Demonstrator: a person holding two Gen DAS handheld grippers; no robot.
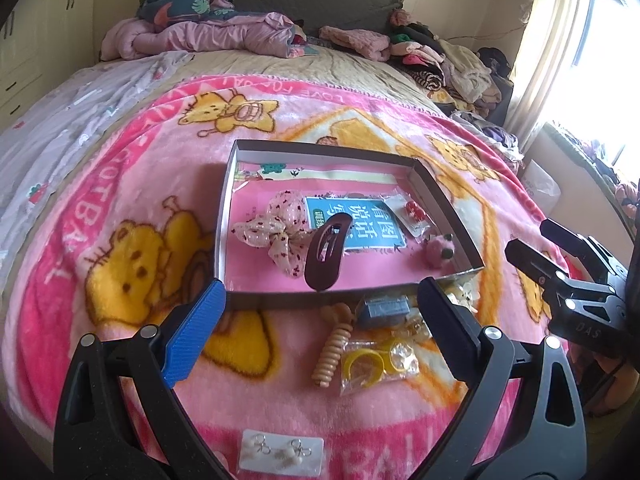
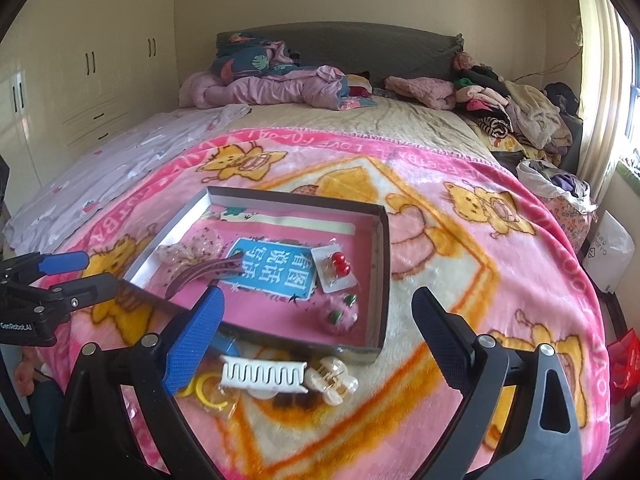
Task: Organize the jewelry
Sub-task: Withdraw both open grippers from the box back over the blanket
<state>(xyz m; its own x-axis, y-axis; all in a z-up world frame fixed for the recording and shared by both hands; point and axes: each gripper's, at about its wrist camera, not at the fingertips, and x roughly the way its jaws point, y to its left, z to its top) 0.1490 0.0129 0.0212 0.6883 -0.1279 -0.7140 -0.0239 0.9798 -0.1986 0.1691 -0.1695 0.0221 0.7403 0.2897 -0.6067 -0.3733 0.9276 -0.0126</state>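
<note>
A shallow grey box [image 1: 448, 200] [image 2: 382, 240] with a pink floor lies on the bed blanket. Inside it are a dotted fabric bow [image 1: 276, 232], a red bead clip on a card [image 2: 334, 268], a pink plush piece [image 2: 338, 314] and a dark brown snap clip [image 1: 324, 256] [image 2: 204, 274] over the near part of the box, touching neither gripper. My left gripper [image 1: 320, 320] is open just in front of the box. My right gripper [image 2: 316, 340] is open over a white comb clip [image 2: 264, 374] and a cream claw clip [image 2: 332, 380].
On the blanket before the box lie a beige spiral clip [image 1: 332, 348], a bag with a yellow ring [image 1: 376, 364], a blue-grey piece [image 1: 384, 310] and a card of pearl earrings [image 1: 280, 456]. Piled bedding and clothes lie at the headboard [image 2: 360, 48]. A window is at the right.
</note>
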